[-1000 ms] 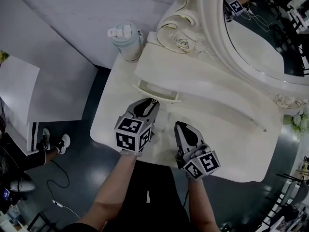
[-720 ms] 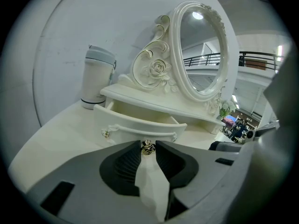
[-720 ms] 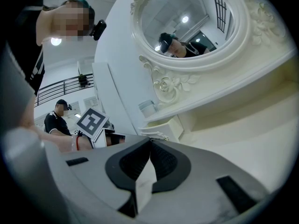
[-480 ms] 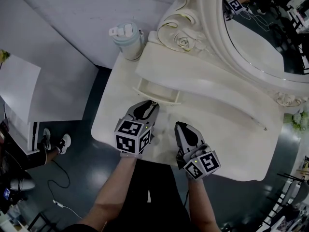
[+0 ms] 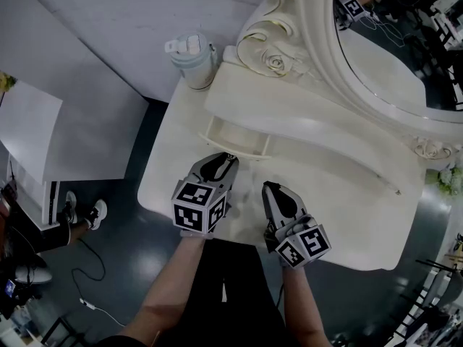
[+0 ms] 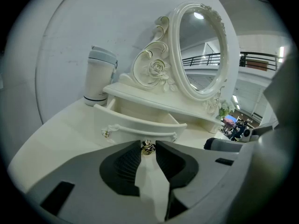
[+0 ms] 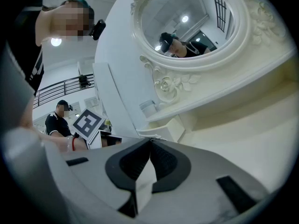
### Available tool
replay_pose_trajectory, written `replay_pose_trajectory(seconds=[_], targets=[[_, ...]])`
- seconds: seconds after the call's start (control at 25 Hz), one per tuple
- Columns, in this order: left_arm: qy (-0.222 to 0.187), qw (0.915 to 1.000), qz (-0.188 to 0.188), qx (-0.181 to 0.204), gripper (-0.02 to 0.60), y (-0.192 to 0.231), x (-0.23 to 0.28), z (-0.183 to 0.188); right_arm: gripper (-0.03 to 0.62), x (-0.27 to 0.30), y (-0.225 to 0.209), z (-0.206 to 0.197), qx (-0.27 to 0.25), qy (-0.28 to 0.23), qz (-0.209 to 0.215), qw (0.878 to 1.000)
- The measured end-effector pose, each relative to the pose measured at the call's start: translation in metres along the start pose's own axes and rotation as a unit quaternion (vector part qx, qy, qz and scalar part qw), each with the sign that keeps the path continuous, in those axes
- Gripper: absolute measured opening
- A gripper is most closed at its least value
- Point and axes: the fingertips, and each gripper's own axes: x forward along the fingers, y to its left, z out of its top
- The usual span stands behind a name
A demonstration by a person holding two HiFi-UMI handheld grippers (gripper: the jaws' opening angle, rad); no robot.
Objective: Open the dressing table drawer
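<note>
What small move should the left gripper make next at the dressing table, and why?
Probably a short, straight pull back toward the person. The left gripper has its fingers closed on the small gold knob at the front of the drawer, and the drawer stands only partly open.

Smooth painted drawer [image 6: 140, 125], shiny metal knob [image 6: 147, 147]
</note>
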Motion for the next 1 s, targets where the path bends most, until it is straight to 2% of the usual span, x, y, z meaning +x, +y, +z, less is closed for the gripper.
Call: replay_pose_trajectory(seconds=[0.76,1.0], targets=[[-0.011,0.9999,-0.009,-0.009,0.107,-0.003,-0.008,-0.006,0.006,-0.004,0.003,-0.001,0.002,0.001,-0.002,1.0],[-0.009,0.9998,-0.015,-0.005,0.147,-0.007,-0.012,-0.011,0.006,-0.006,0.001,0.0,0.001,0.001,-0.003,1.0]])
